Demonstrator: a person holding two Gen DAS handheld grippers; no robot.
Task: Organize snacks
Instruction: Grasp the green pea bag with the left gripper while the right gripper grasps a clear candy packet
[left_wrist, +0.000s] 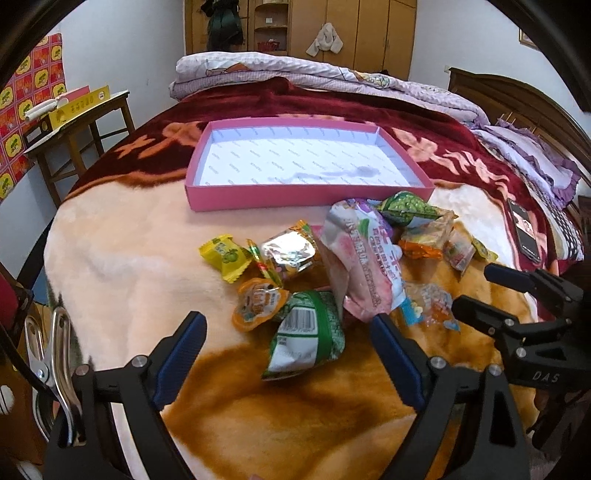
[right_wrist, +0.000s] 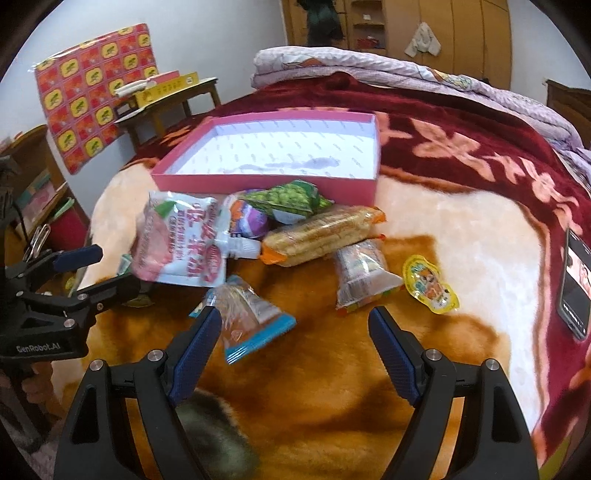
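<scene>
A pile of snack packets lies on the blanket in front of an empty pink box (left_wrist: 258, 197) (right_wrist: 258, 184) with a white inside. My left gripper (left_wrist: 288, 332) is open and hovers just over a green bar-coded packet (left_wrist: 306, 341), beside an orange jelly cup (left_wrist: 256, 302), a yellow candy (left_wrist: 223, 256) and a pink-and-white pouch (left_wrist: 365, 266) (right_wrist: 177, 243). My right gripper (right_wrist: 295, 325) is open with nothing between its fingers, near a clear blue-edged packet (right_wrist: 251, 317), a wafer pack (right_wrist: 321, 236) and a yellow jelly cup (right_wrist: 430, 284). Each view shows the other gripper at its edge, the right gripper (left_wrist: 476, 291) and the left gripper (right_wrist: 103, 267).
A phone (left_wrist: 524, 229) (right_wrist: 574, 284) lies on the red blanket to the right. Folded quilts (left_wrist: 314, 77) are stacked at the far end of the bed. A wooden side table (left_wrist: 74, 129) with a yellow box stands to the left. A metal clip (left_wrist: 55, 354) hangs by the left gripper.
</scene>
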